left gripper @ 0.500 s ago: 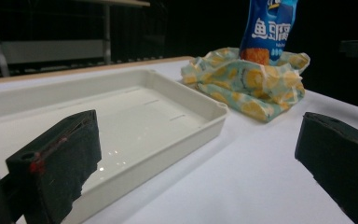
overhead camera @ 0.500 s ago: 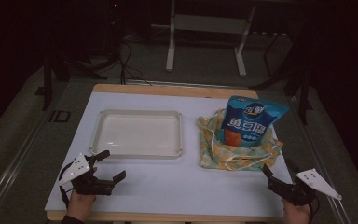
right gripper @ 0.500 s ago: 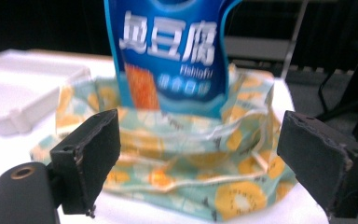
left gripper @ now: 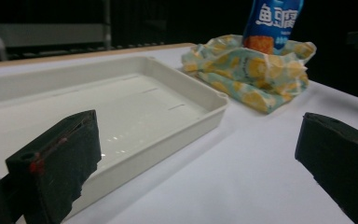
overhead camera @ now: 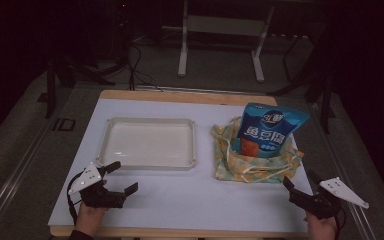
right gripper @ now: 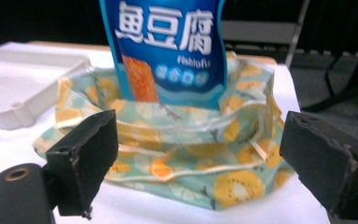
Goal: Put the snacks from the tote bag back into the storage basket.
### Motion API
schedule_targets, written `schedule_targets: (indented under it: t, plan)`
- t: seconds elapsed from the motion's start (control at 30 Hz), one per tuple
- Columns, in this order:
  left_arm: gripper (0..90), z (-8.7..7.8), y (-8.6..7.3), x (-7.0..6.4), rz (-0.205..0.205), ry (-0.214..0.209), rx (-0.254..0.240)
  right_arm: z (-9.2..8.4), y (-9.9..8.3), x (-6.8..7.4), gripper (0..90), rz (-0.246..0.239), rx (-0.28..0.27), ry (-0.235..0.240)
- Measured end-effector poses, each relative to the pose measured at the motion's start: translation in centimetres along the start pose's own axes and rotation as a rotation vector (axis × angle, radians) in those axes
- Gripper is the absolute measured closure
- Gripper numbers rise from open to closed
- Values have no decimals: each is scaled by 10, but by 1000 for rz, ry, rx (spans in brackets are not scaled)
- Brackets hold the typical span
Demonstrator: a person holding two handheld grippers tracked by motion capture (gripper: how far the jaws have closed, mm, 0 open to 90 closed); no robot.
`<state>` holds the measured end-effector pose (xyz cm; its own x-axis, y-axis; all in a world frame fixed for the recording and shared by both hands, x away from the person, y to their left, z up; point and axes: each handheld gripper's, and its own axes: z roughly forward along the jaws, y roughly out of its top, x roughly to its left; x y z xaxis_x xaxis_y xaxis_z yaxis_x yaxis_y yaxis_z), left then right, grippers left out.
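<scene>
A blue snack bag (overhead camera: 271,129) stands upright inside a yellow-and-green floral cloth bag (overhead camera: 254,167) on the right half of the white table. A shallow white tray (overhead camera: 111,150) lies empty to its left. My left gripper (overhead camera: 124,176) rests near the table's front left, just in front of the tray's near corner, open with nothing between its jaws. In the left gripper view the tray (left gripper: 186,123) lies ahead and the cloth bag (left gripper: 251,70) farther off. My right gripper (overhead camera: 300,180) sits at the front right, open and empty. It faces the cloth bag (right gripper: 135,119) and snack bag (right gripper: 168,46) closely.
The white table top (overhead camera: 195,200) has a wooden edge at the front and back. Dark floor, cables and a metal stand's legs (overhead camera: 182,55) lie beyond the far edge. The table's right edge runs close to my right gripper.
</scene>
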<state>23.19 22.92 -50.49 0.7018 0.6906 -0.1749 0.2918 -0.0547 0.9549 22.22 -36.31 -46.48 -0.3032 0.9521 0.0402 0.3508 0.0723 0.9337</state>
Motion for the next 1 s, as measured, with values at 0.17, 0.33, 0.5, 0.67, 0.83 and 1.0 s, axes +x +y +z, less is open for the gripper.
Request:
schedule_targets:
  t: [0.17,0.33,0.5,0.67,0.83,1.0]
  plan:
    - [8,9,4,-2,-21,-47,14,1,3,1,113,-8,6,10]
    - [8,16,13,-10,-28,-87,23,1,8,4,113,-20,14,22]
    - [8,23,20,-20,17,-94,42,1,14,5,114,-46,13,26]
    - [8,33,28,-27,39,-112,44,2,21,5,114,-53,22,53]
    - [8,45,37,-31,73,-121,57,2,28,5,114,-48,17,72]
    - [9,59,45,-32,78,-147,62,5,36,4,114,-55,20,84]
